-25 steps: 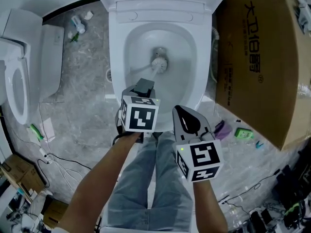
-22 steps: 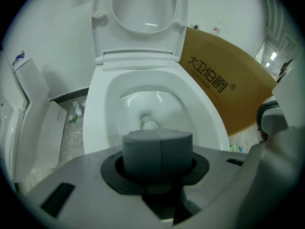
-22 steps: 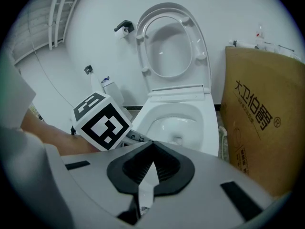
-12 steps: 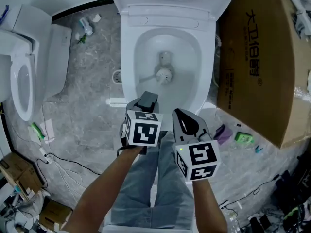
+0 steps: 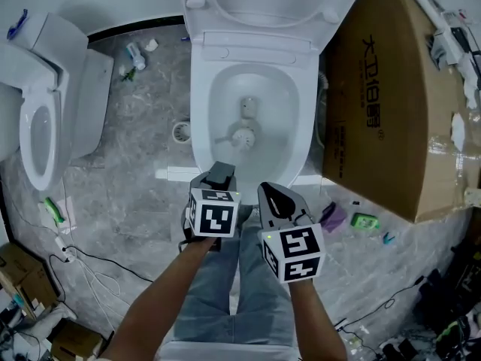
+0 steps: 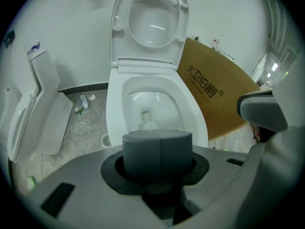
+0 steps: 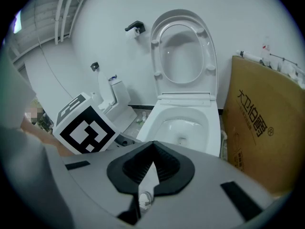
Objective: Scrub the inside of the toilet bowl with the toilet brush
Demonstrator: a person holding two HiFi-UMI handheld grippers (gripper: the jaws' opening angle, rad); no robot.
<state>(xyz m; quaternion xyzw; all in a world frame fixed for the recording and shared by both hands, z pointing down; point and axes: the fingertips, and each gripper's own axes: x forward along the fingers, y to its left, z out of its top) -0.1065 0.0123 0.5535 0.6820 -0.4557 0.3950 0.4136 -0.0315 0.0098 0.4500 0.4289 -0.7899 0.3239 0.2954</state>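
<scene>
Toilet brush (image 5: 242,135) down in toilet bowl (image 5: 200,119)

Head view: bristle head sits low in the bowl, near the drain; lid raised.
Left gripper view: left gripper (image 6: 157,162) jaws clamped round the brush's grey handle (image 6: 157,144).
Right gripper view: right gripper (image 7: 151,156) jaws pressed together, nothing between them, short of the bowl's front rim.

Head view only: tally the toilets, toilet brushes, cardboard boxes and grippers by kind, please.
White ceramic toilets: 2, the centre toilet with raised seat and the left toilet
Grey-handled toilet brush: 1, in the left gripper
Brown cardboard box: 1
Two-jaw grippers: 2, with the right gripper
Total: 6
</scene>
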